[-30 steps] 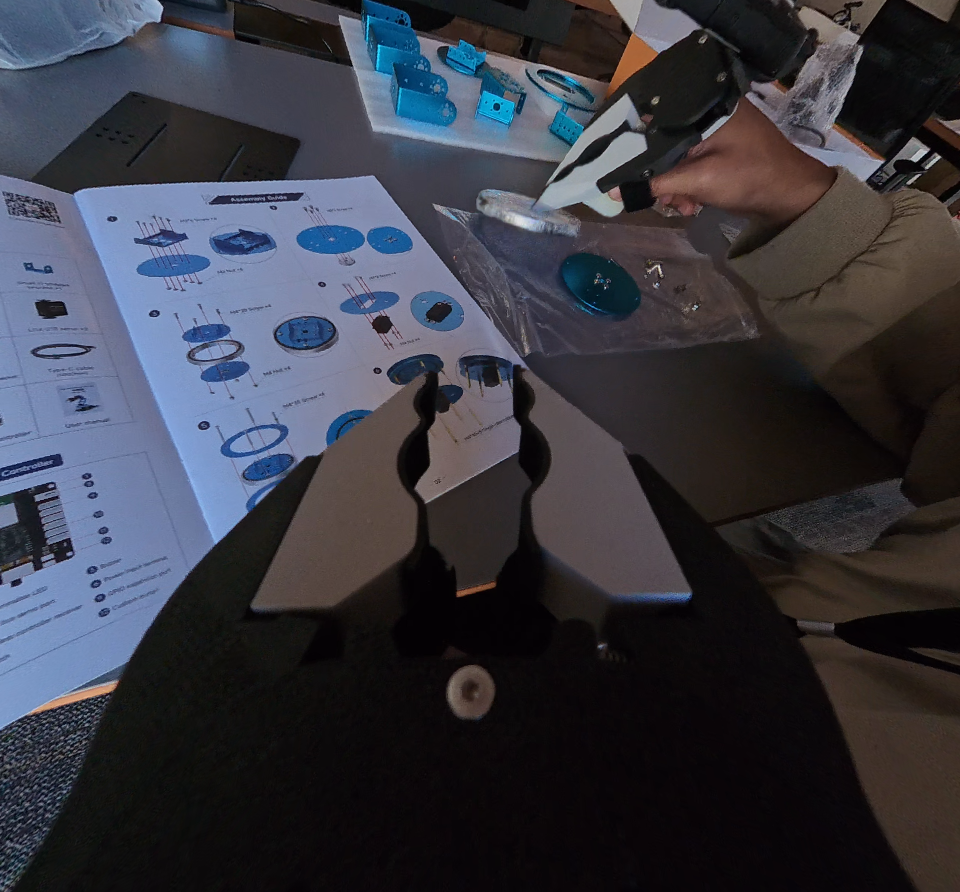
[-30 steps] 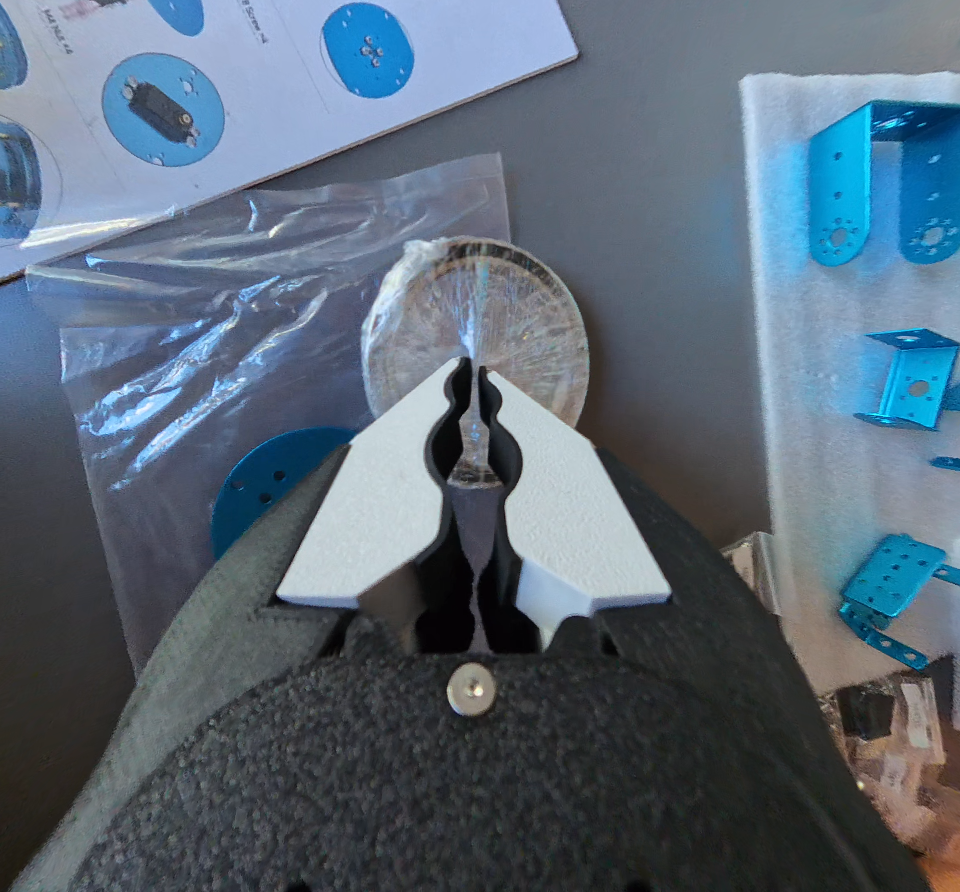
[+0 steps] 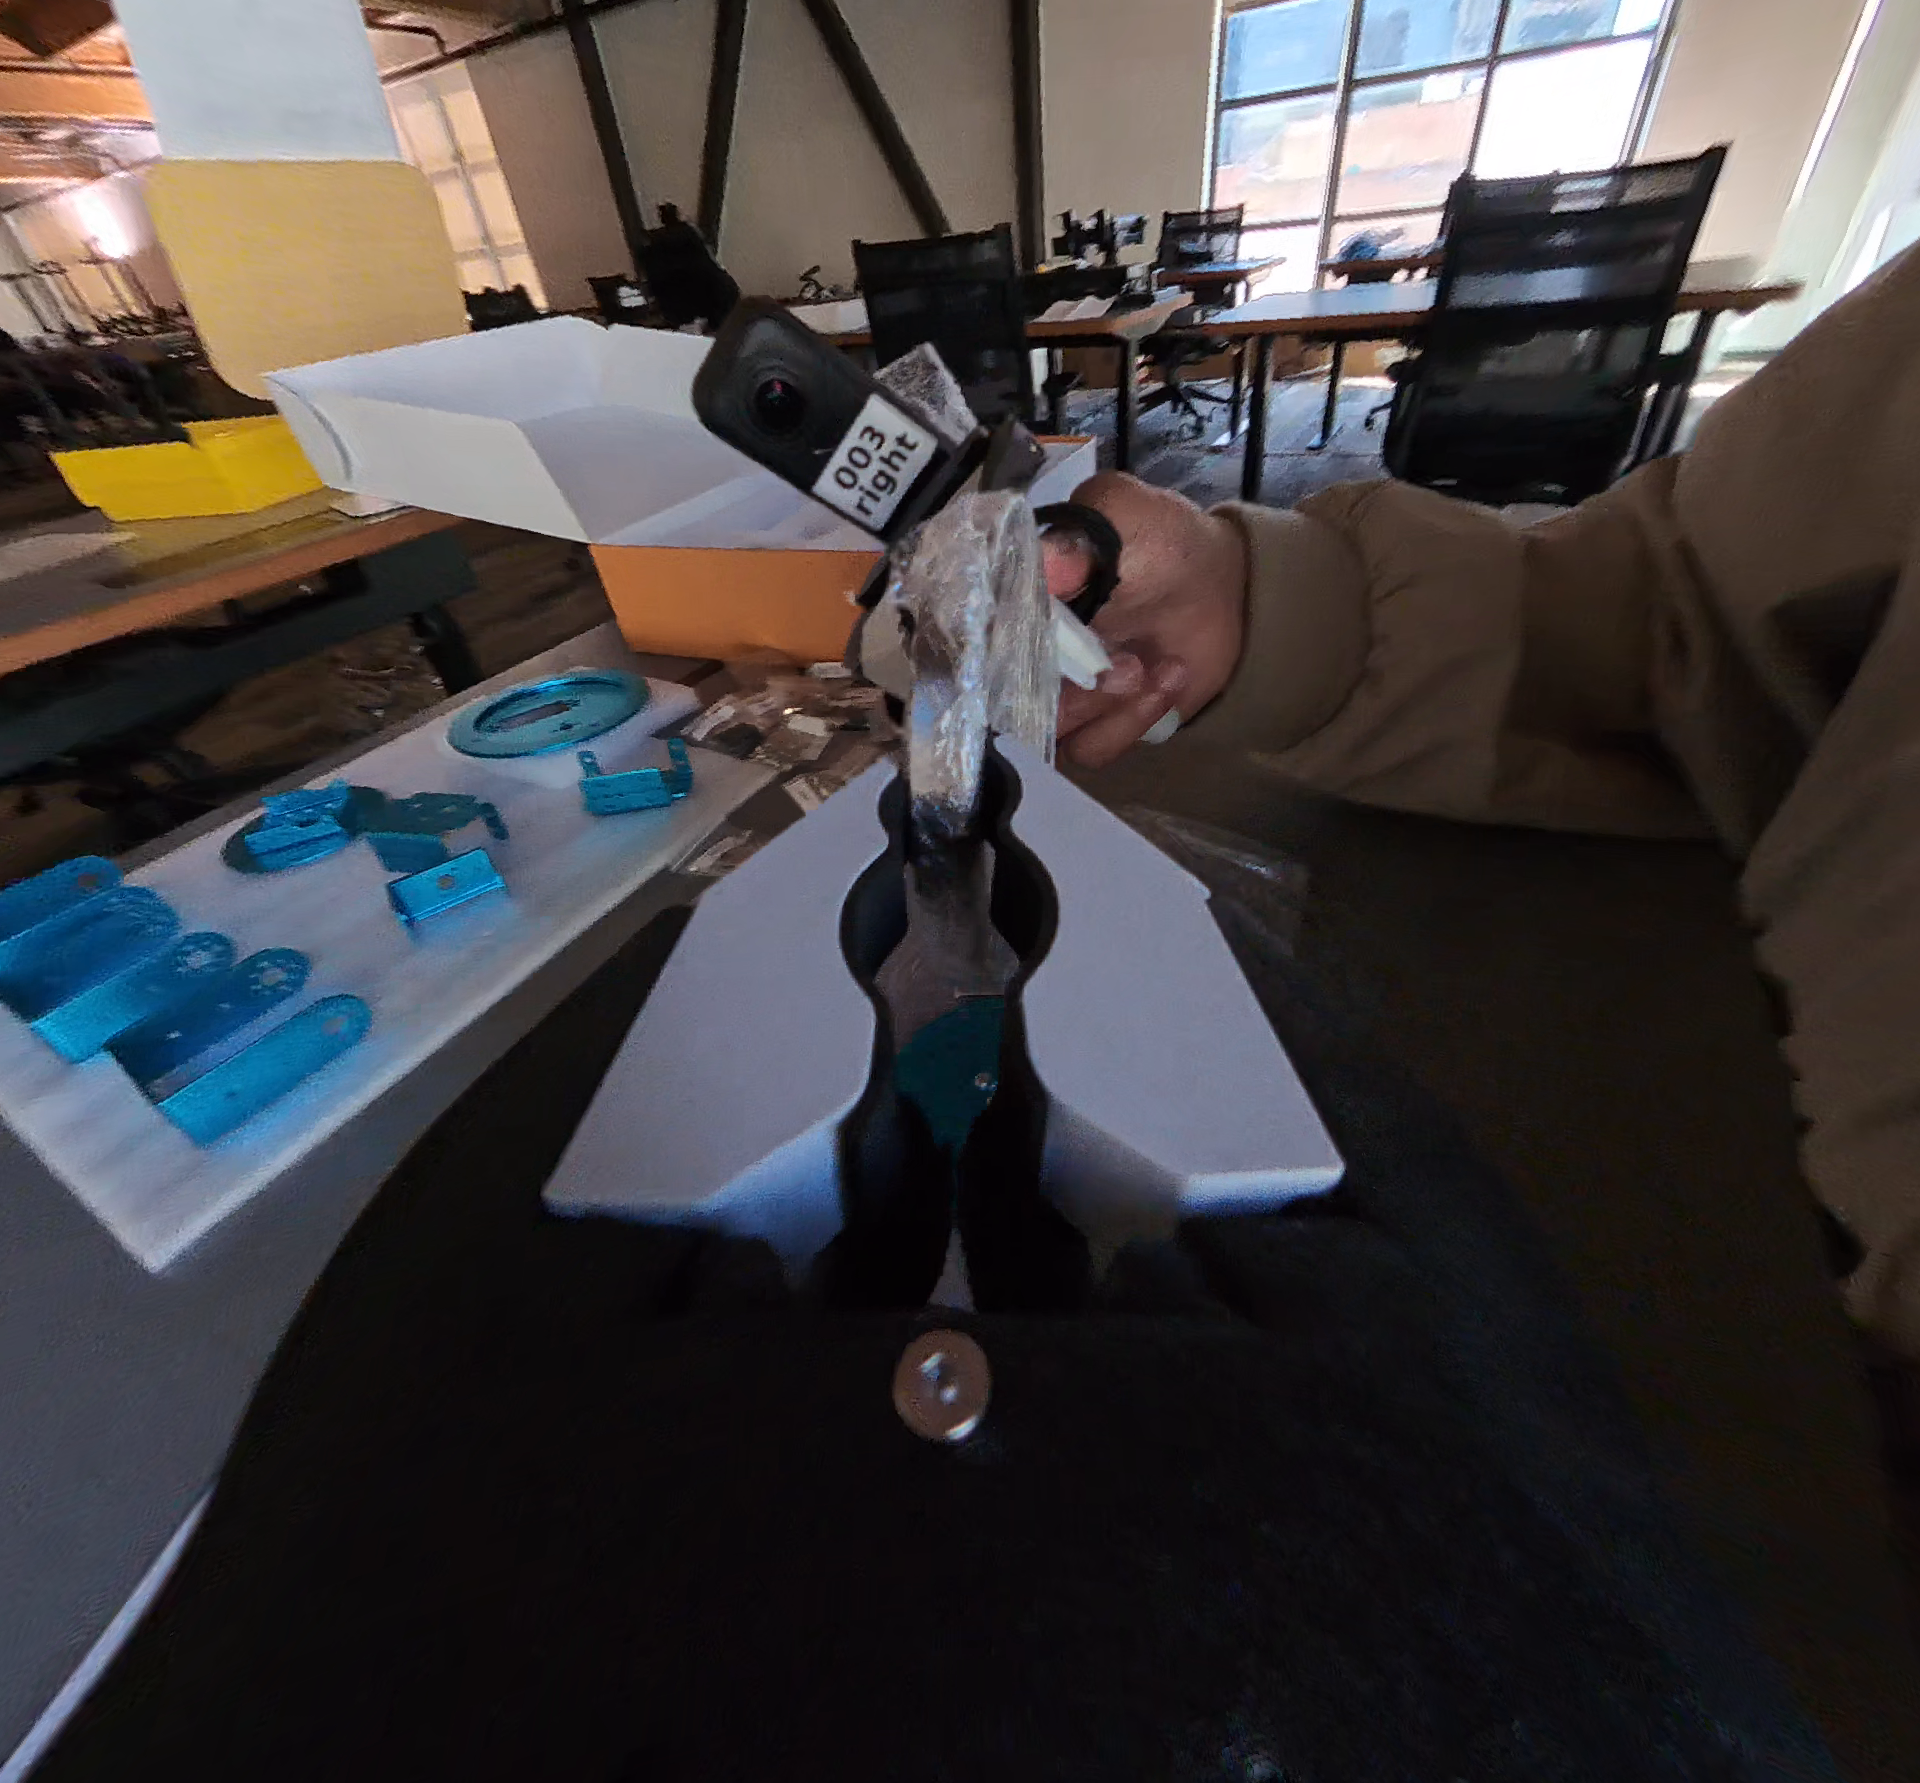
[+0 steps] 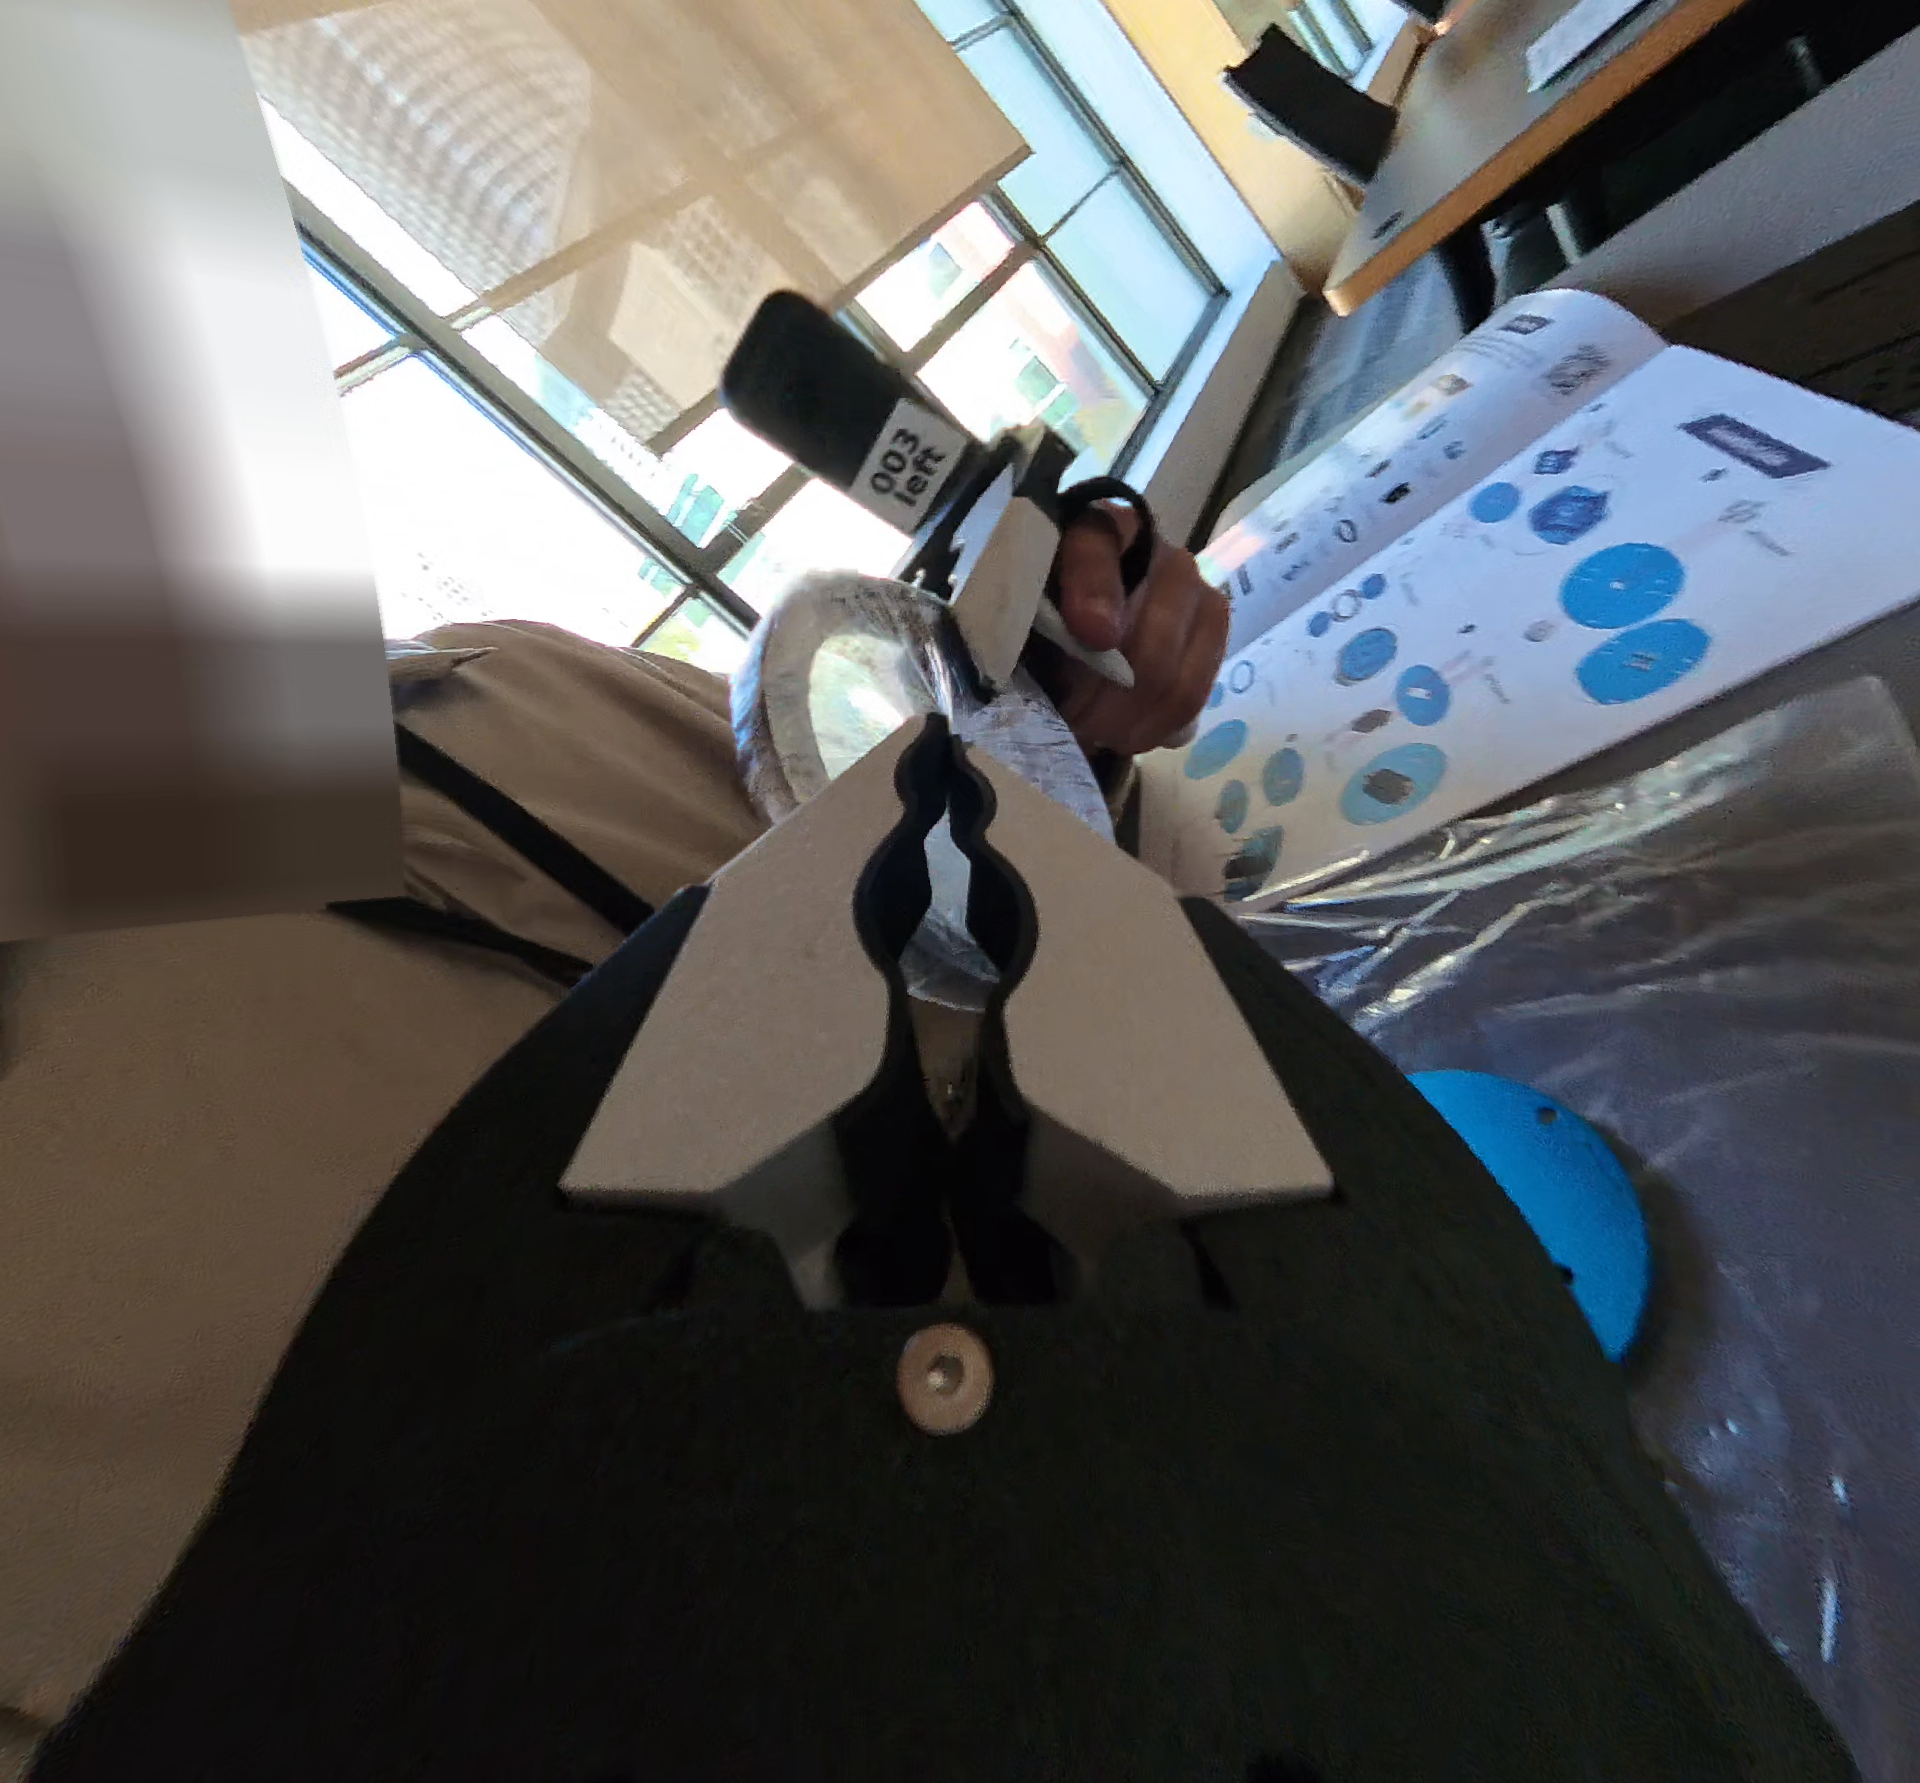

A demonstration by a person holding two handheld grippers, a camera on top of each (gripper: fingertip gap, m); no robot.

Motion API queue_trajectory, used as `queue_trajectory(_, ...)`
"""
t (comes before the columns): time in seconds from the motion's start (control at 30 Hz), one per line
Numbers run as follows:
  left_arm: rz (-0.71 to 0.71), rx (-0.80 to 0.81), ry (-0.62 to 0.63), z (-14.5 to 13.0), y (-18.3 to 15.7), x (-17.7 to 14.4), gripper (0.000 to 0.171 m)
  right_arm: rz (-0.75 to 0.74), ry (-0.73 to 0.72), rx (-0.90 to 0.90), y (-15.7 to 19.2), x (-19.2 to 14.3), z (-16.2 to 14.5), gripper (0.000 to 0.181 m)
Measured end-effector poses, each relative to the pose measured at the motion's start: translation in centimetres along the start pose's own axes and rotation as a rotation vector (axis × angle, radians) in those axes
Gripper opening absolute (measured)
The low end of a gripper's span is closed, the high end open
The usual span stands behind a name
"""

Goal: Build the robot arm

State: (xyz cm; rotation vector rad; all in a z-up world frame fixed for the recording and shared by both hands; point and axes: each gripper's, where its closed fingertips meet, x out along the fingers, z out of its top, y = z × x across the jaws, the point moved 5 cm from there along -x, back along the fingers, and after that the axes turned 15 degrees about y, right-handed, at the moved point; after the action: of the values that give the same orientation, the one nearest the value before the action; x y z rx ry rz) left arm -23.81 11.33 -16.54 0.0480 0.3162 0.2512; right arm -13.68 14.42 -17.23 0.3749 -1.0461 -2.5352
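Both grippers (image 3: 951,788) (image 4: 940,746) on wrapped ring (image 4: 790,684) (film-covered)

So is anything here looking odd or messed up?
Only the clear plastic-wrapped ring stands out: it is held up in the air, pinched from opposite sides by the left tool and right tool, its film wrinkled and bunched. The blue metal brackets lie loosely scattered on the white foam sheet.

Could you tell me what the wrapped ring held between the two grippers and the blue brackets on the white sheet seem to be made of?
Wrapped ring: likely metal under thin clear plastic film, judging by the crinkled glossy highlights. Blue brackets: probably anodised aluminium, given the even metallic blue sheen and drilled holes. White sheet: looks like matte foam.
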Motion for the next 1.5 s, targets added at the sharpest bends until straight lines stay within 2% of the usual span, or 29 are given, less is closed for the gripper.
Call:
queue_trajectory(0.07,0.059,0.047,0.042,-0.6,-0.2,0.2,0.009,-0.068,0.008,0.018,-0.4,-0.1,-0.3,0.000)
queue_trajectory(0.17,0.155,0.200,0.120,-1.3,-0.9,0.4,0.009,-0.128,0.035,0.011,-0.7,-0.1,-0.8,0.000)
queue_trajectory(0.27,0.127,0.347,0.202,-2.0,-2.0,0.5,0.009,-0.201,0.238,-0.087,-0.4,0.5,-1.9,0.000)
queue_trajectory(0.33,0.157,0.447,0.278,-2.8,-1.9,0.6,0.009,-0.325,0.221,-0.163,0.0,-0.1,-0.6,0.007)
queue_trajectory(0.37,0.178,0.503,0.336,-3.4,-1.7,0.6,0.009,-0.335,0.189,-0.212,0.9,-0.4,0.2,0.020)
queue_trajectory(0.4,0.197,0.550,0.380,-3.8,-1.6,0.6,0.009,-0.321,0.179,-0.231,1.7,-0.5,0.6,0.025)
queue_trajectory(0.47,0.214,0.606,0.400,-4.0,-1.7,0.6,0.009,-0.339,0.256,-0.249,2.3,0.2,0.5,0.029)
queue_trajectory(0.57,0.222,0.659,0.376,-3.6,-1.9,0.5,0.009,-0.386,0.363,-0.267,1.5,1.8,-0.5,0.027)
queue_trajectory(0.7,0.254,0.683,0.389,-3.4,-1.7,0.5,0.009,-0.280,0.401,-0.202,0.6,2.7,-1.4,0.009)
queue_trajectory(0.77,0.256,0.657,0.365,-3.3,-1.7,0.3,0.009,-0.268,0.356,-0.261,1.0,2.5,-1.0,0.000)
queue_trajectory(0.93,0.271,0.560,0.313,-3.2,-1.3,-0.5,0.009,-0.298,0.231,-0.268,1.2,2.3,-1.0,0.000)
queue_trajectory(1.07,0.213,0.335,0.258,-3.7,-0.1,-1.2,0.009,-0.379,0.114,-0.298,1.8,1.1,-0.8,0.000)
queue_trajectory(1.27,0.050,0.093,0.230,-4.6,-0.4,-0.6,0.008,-0.409,0.149,-0.266,1.5,0.8,-2.6,0.000)
queue_trajectory(1.33,0.033,-0.015,0.185,-4.3,-0.1,0.0,0.009,-0.547,0.161,-0.304,1.0,0.8,-2.2,0.000)
queue_trajectory(1.4,-0.042,-0.137,0.148,-4.0,0.0,0.2,0.009,-0.598,0.108,-0.369,1.8,0.3,-1.2,0.000)
queue_trajectory(1.5,-0.126,-0.315,0.111,-3.9,0.3,0.3,0.008,-0.692,0.098,-0.426,2.1,-0.1,-0.6,0.028)
